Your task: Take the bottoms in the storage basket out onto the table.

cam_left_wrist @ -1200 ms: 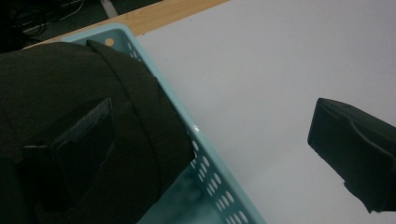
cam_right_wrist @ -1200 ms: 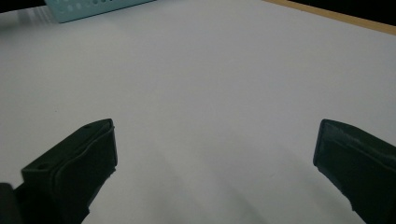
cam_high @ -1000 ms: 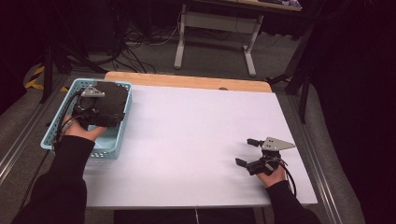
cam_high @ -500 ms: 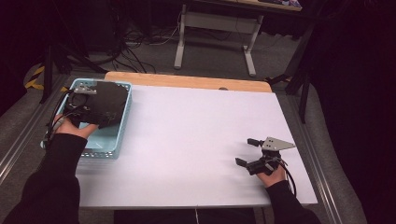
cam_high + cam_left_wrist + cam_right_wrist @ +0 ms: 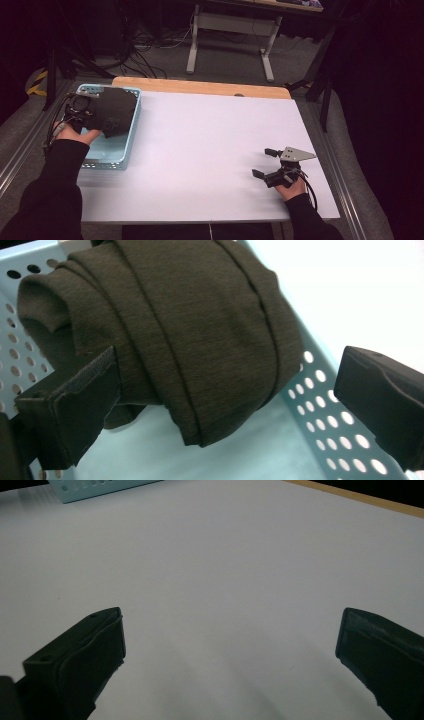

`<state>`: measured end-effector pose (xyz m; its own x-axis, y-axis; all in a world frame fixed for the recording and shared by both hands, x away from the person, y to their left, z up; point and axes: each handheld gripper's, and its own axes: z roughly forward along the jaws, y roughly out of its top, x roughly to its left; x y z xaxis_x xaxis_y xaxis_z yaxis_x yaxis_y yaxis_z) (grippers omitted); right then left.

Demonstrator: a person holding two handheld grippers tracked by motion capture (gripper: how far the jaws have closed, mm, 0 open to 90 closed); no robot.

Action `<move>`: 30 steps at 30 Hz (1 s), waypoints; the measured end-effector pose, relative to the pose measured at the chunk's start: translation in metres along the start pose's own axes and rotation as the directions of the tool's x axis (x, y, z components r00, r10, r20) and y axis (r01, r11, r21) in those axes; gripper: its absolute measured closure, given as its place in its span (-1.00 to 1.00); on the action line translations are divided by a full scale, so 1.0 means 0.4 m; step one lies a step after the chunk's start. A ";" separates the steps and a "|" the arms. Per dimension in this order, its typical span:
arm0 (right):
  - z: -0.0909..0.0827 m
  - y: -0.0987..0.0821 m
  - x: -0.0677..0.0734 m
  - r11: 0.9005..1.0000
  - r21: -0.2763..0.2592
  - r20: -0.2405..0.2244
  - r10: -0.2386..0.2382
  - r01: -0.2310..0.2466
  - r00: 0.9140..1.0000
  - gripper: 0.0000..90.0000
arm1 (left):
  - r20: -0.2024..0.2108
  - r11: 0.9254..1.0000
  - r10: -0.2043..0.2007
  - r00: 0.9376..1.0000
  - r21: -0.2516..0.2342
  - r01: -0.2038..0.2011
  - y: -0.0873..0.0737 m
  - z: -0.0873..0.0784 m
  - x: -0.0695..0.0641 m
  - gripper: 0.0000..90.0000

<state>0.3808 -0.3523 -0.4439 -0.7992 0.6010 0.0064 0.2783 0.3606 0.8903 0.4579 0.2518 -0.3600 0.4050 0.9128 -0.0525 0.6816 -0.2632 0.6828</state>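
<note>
While both grippers' jaws gape apart, the left gripper (image 5: 225,405) faces dark folded cloth (image 5: 175,330), no writing legible

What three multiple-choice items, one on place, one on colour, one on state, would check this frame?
1. Where is the dark cloth?
A. In the basket at the table's left
B. On the white table at its middle
C. Under the right claw

2. What colour is the basket?
A. Red
B. Light blue
C. Yellow

3. How do the left claw's jaws stand?
A. Shut tight on the basket rim
B. Shut with nothing between them
C. Open, one on each side of the cloth

Answers: 1 A, the high view shows the cloth bundled over the basket's far end. 2 B, its perforated walls are light blue in the high and left gripper views. 3 C, the left gripper view shows the jaws wide apart with the folded cloth between them.
</note>
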 end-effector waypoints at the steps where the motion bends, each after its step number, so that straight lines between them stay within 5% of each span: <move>1: 0.000 0.000 0.000 1.000 0.000 0.000 0.000 0.000 1.000 -1.00 | -0.004 1.000 0.000 1.000 0.003 0.000 0.001 0.002 0.003 -1.00; 16: 0.001 0.000 -0.001 1.000 0.002 -0.002 0.004 -0.004 1.000 -1.00 | 0.008 0.998 -0.041 0.999 0.041 0.041 0.003 0.036 0.047 -0.98; 24: 0.001 0.000 -0.001 1.000 0.002 -0.004 0.003 -0.003 1.000 -1.00 | 0.001 0.997 -0.021 1.000 0.070 0.020 0.004 0.071 0.045 -0.96; 30: 0.001 0.000 -0.001 1.000 0.002 -0.006 0.002 -0.002 1.000 -1.00 | 0.054 0.997 -0.030 0.998 0.071 0.026 0.006 0.097 0.049 -0.98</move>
<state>0.3812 -0.3520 -0.4443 -0.8022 0.5970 0.0108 0.2808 0.3613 0.8892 0.4909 0.2571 -0.3877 0.4168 0.9020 -0.1125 0.7333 -0.2605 0.6280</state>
